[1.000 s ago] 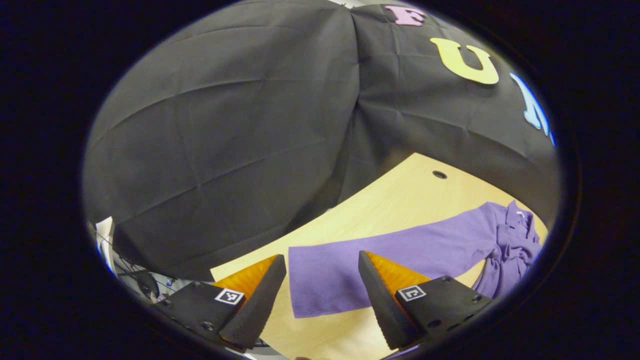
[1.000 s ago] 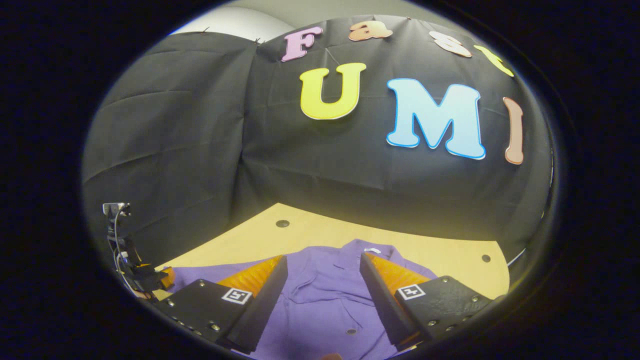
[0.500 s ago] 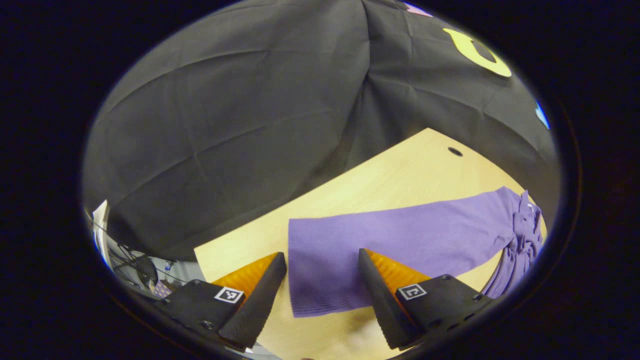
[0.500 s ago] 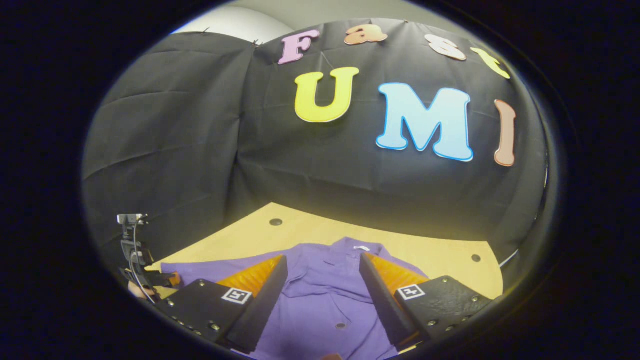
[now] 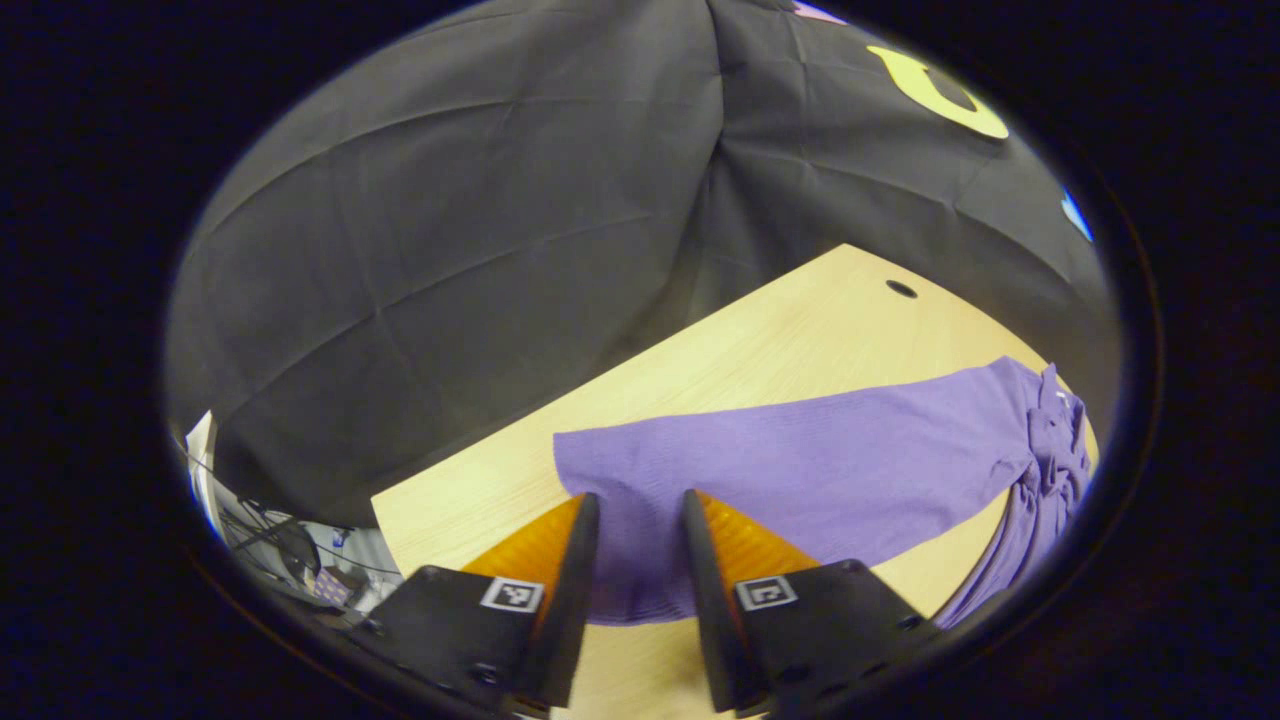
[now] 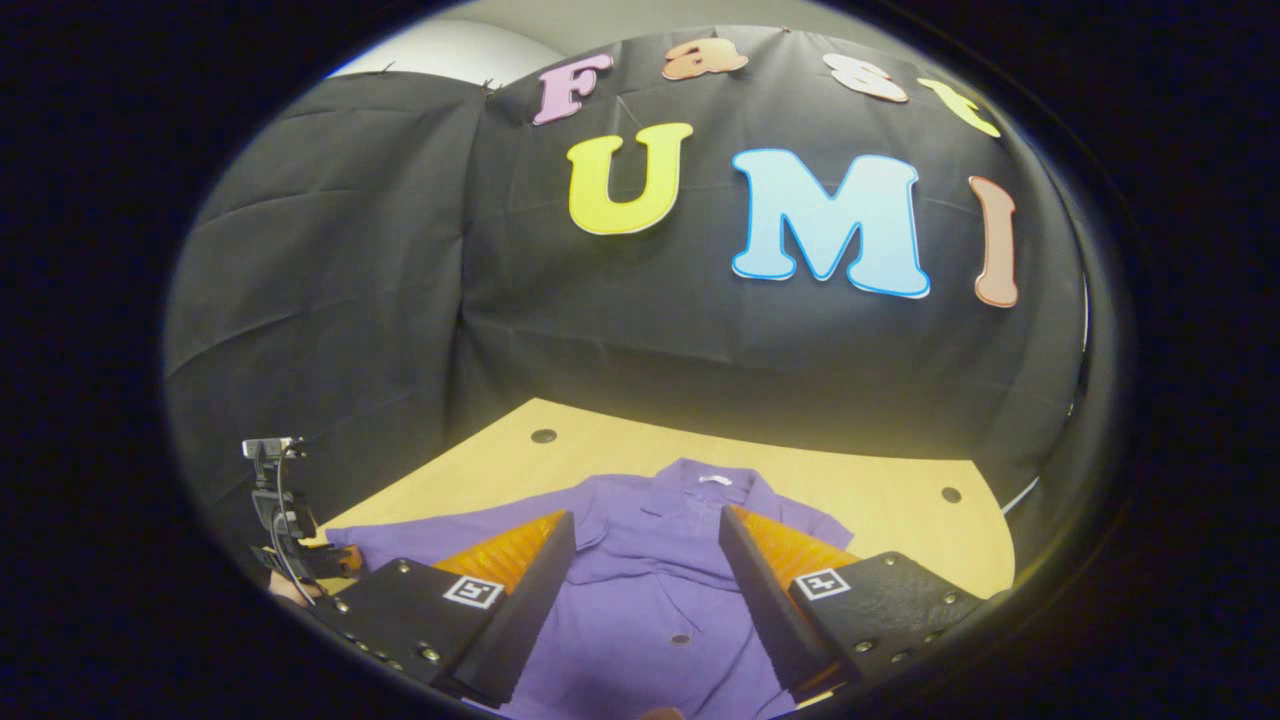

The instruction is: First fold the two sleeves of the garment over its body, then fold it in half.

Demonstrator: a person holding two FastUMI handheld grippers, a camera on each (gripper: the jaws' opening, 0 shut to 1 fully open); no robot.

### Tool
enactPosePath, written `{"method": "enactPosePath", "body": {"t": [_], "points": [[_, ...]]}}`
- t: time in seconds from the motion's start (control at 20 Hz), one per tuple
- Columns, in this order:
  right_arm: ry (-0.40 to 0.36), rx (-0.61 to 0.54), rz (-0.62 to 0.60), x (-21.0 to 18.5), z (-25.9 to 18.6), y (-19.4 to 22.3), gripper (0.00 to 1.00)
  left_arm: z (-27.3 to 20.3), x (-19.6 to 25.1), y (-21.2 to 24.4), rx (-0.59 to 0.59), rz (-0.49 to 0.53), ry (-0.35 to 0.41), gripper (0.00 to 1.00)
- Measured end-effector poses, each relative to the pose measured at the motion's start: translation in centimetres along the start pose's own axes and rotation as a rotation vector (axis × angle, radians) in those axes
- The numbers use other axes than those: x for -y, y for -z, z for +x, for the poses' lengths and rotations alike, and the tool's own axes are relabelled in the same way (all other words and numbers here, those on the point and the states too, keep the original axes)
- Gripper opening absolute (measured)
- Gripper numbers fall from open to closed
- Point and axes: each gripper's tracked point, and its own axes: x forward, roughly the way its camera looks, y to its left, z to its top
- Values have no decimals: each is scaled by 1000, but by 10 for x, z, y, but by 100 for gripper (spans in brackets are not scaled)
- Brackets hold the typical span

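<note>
1. Left gripper view: left gripper low over the table, fingers narrowed around the cuff end of the sleeve. Fabric sits in the gap between them; can't tell if both fingers actually press it.
2. Same view: one sleeve, laid out flat and straight, running from the gripper toward the right. Its cuff lies near the table's left corner.
3. Same view: the rest of the garment is bunched at the right edge of the view, well away from the gripper. One round hole in the table near the far edge.
4. Right gripper view: right gripper spread wide, hovering over the garment's body, pinching nothing. Collar lies straight ahead between the fingers, pointing at the table's far edge.
5. Same view: one garment, purple, front up, one button visible on the placket. Left sleeve stretches toward the left edge of the table.
6. Same view: the other gripper sits at that sleeve's end, far left. Two round holes in the table: one far left, one far right.
</note>
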Motion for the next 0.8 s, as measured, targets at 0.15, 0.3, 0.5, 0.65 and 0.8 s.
{"method": "enactPosePath", "body": {"t": [0.15, 0.3, 0.5, 0.65, 0.8], "points": [[9, -5, 8, 5, 0, 3, 90, 1, -2, 0, 1, 16, 25, 16], [25, -17, 27, 15, 0, 9, 90, 2, 5, -5, -5, 27, 54, 7], [59, -49, 44, 32, -1, 19, 90, -9, 32, -22, -8, -148, 190, 7], [82, -58, 61, 46, 3, 22, 90, -21, 41, -56, 52, -219, 248, 7], [102, -53, 105, 61, 5, 23, 90, -43, 75, -90, 94, -198, 323, 7]]}}
